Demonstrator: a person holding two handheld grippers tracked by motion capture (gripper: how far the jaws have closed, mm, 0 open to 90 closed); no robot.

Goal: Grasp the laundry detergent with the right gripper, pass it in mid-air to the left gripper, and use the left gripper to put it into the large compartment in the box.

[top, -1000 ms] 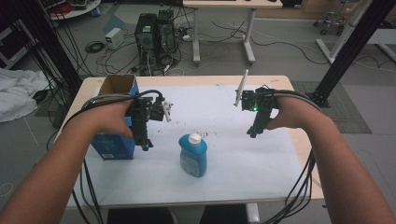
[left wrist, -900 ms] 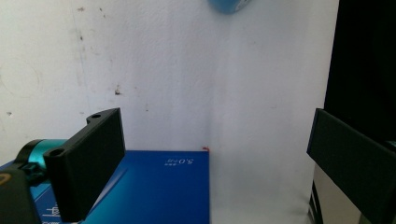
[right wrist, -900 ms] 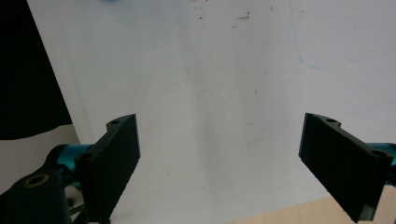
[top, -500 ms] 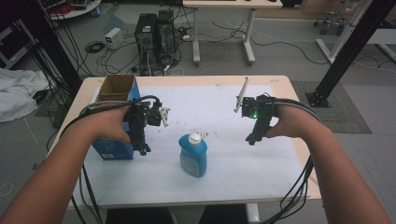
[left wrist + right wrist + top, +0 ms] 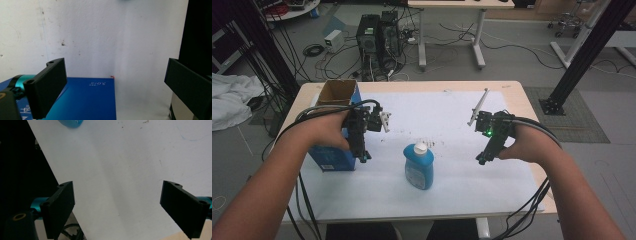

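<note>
Blue bottle (image 5: 419, 165) stands upright on the table (image 5: 512, 90), between both tools, touching neither. Left tool (image 5: 362, 155) is spread, right beside the blue box (image 5: 332, 157). Right tool (image 5: 482, 161) is spread, over bare white sheet.

The bench (image 5: 532, 107) has a pale wood-look top, mostly covered by a matt white paper sheet (image 5: 447, 125) that is smudged and speckled with dark marks. The bottle (image 5: 419, 165) is smooth blue plastic with a slight gloss and a white plastic cap, while the box (image 5: 333, 159) beside it is printed blue cardboard with a soft sheen and a raw brown inside. Both grippers' fingers (image 5: 47, 87) (image 5: 61, 206) are matt black plastic with faintly grainy faces.
</note>
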